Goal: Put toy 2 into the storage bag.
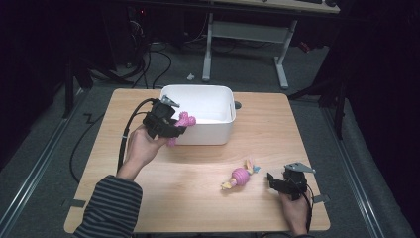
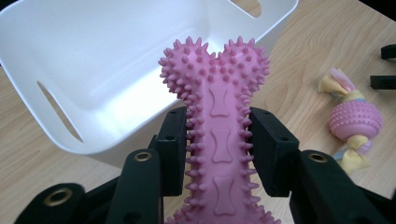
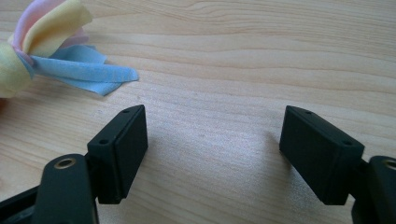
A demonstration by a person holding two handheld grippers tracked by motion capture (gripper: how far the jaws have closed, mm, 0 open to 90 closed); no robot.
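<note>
Below, wooden table [image 1: 198, 198]; grey floor [image 1: 44, 148], dark surroundings.

Spiky pink rubber bone [image 2: 219, 135], glossy white plastic bin [image 2: 93, 65], matt wood-grain table [image 3: 243, 70]

Left gripper [image 1: 174, 130] raised, jaws clamped tight; right gripper [image 1: 274, 179] sits low, jaws apart, empty.

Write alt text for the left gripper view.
The left gripper clamps a spiky pink rubber bone toy by its shaft, knobbed end above the white plastic bin. A pink ball toy with pastel cloth knots lies on the wooden table at right.
</note>
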